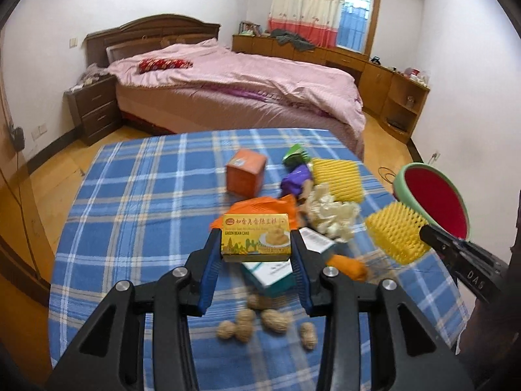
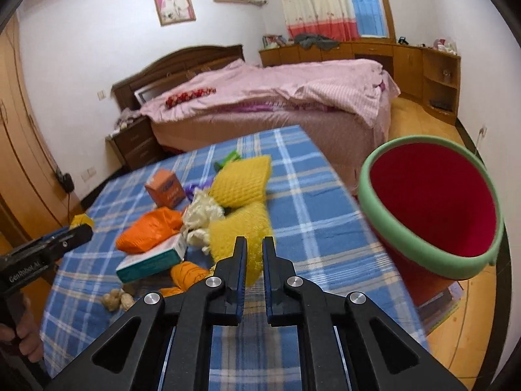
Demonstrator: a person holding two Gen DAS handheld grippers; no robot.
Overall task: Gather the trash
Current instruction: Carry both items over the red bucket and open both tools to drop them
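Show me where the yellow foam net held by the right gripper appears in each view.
Left wrist: yellow foam net sits at right, pinched by the right gripper, below the red bin.
Right wrist: it is low centre, between the fingers.
Shared landmark: orange box on the plaid cloth.

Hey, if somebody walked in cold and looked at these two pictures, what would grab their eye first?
Probably the left hand-held gripper clamping a yellow green bean cake box above the blue plaid table. Next, the right hand-held gripper pinching a yellow foam net, with the red bucket and its green rim just past the table's right edge.
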